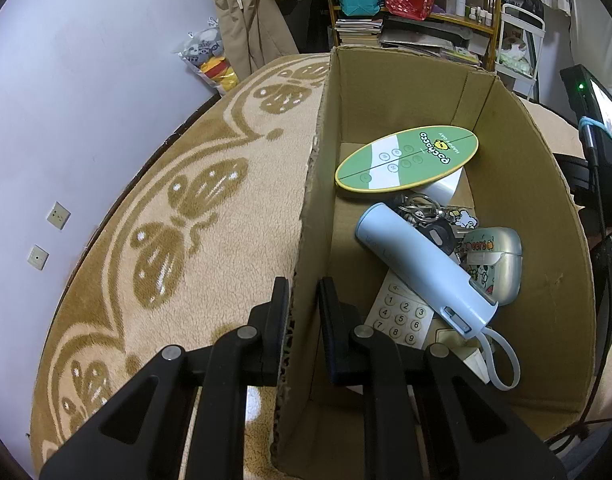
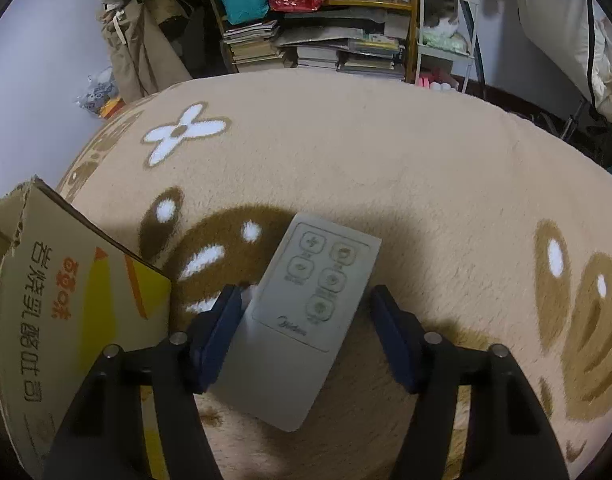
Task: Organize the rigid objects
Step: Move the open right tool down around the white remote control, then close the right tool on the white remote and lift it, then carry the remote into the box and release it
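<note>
My left gripper (image 1: 303,312) is shut on the left wall of an open cardboard box (image 1: 314,216), one finger outside and one inside. Inside the box lie a green oval board (image 1: 408,158), a light blue bottle (image 1: 422,264), a bunch of keys (image 1: 426,216), a small printed case (image 1: 494,260) and a white keypad (image 1: 400,318). My right gripper (image 2: 306,320) is open, its fingers on either side of a white Midea remote (image 2: 301,312) lying flat on the beige blanket (image 2: 426,168). The box's printed outer wall (image 2: 65,312) is at the right wrist view's left.
The patterned fleece blanket (image 1: 177,208) covers the surface around the box. Behind stand a shelf with books and bags (image 2: 306,20), hanging coats (image 1: 245,12) and a white cart (image 2: 446,20). A black device with a cable (image 1: 590,120) is right of the box.
</note>
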A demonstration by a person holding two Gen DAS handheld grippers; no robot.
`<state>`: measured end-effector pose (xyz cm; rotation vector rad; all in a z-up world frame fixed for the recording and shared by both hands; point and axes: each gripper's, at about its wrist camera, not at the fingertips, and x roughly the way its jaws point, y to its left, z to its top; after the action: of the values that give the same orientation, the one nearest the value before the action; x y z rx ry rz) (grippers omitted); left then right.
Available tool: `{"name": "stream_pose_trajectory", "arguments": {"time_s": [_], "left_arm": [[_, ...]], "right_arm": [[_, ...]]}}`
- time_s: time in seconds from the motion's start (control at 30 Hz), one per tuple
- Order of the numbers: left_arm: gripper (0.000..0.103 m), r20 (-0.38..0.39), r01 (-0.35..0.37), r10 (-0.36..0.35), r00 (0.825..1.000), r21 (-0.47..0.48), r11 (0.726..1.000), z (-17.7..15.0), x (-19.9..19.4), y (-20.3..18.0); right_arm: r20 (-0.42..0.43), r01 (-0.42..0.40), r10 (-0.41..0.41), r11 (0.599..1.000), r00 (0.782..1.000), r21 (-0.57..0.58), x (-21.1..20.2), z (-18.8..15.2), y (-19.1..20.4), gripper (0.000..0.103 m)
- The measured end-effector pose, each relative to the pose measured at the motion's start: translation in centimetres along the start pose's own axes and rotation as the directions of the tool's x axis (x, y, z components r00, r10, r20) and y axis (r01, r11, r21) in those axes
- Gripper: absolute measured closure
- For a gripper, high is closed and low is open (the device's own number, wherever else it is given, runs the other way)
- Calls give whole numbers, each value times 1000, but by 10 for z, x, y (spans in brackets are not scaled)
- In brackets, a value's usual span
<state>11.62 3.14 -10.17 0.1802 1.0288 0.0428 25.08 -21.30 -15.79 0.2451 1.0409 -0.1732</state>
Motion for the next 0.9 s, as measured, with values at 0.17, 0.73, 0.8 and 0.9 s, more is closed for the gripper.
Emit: {"name": "stream_pose_trajectory", "arguments": {"time_s": [0.17, 0.73, 0.8, 0.9], "left_arm": [[88, 0, 3, -3, 1000, -3, 1000, 0, 0, 1], [88, 1, 1, -1, 1000, -1, 1000, 0, 0, 0], [88, 0, 3, -3, 1000, -2, 1000, 1, -1, 1], [88, 3, 1, -1, 1000, 0, 1000, 2, -1, 1]], "right_arm": [[4, -24, 24, 999, 1000, 46, 0, 1, -5, 32], [66, 63, -57, 994, 996, -88, -39, -16, 21, 50], [105, 46, -37, 996, 994, -81, -61, -14, 23, 50], [153, 18, -6, 997, 988, -76, -90, -9, 26, 50]]}}
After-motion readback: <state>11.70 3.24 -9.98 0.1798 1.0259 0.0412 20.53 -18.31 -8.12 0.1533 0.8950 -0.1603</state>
